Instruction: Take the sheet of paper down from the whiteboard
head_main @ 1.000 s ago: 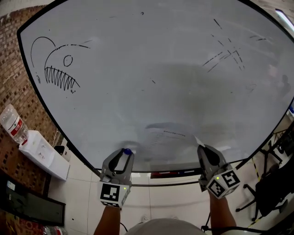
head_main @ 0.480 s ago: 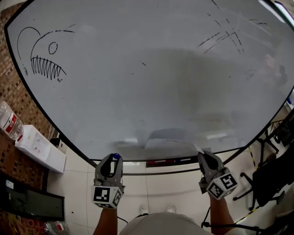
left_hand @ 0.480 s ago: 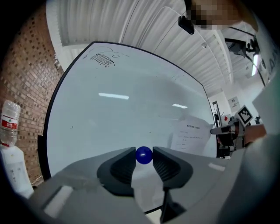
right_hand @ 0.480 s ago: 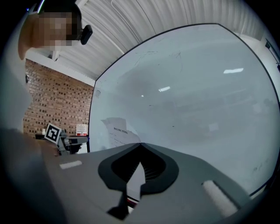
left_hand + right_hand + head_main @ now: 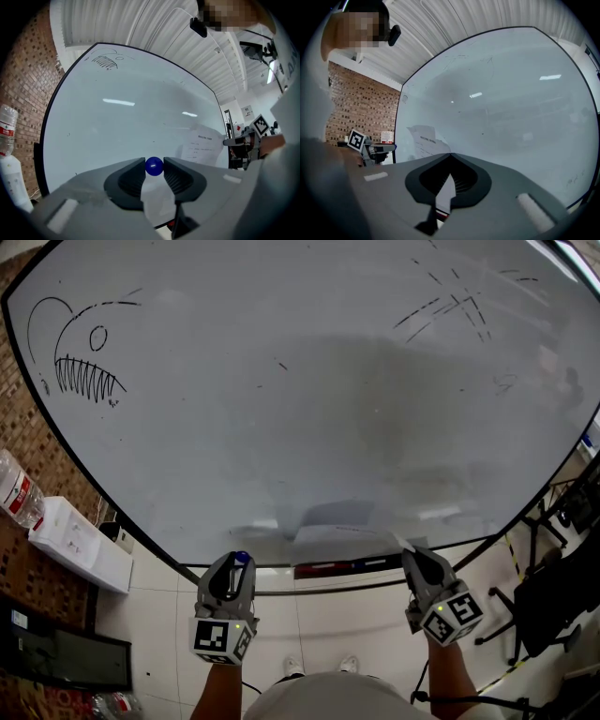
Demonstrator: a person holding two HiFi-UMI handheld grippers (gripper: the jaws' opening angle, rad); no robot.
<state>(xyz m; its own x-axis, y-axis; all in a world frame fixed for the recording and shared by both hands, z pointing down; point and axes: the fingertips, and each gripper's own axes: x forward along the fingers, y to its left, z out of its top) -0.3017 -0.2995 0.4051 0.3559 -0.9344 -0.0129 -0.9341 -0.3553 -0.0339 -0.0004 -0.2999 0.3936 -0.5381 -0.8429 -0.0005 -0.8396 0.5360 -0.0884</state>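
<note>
By the doodled whiteboard (image 5: pixel 309 381), a bottle (image 5: pixel 14 488) off left, the left gripper (image 5: pixel 236 563) pinches a blue ball (image 5: pixel 240 558) and the right gripper (image 5: pixel 407 551) clamps the sheet of paper (image 5: pixel 337 519) by its corner.

Bright, even indoor light, and a heavy fisheye bend all round.
In the head view the whiteboard (image 5: pixel 309 381) carries a broad grey shadow across its middle, and the sheet of paper (image 5: pixel 328 521) at its lower edge reads pale and hazy. White lamp streaks (image 5: pixel 118 101) glint on the board in both gripper views. The board's frame bows hard, and the corners of both gripper views fall to black.
</note>
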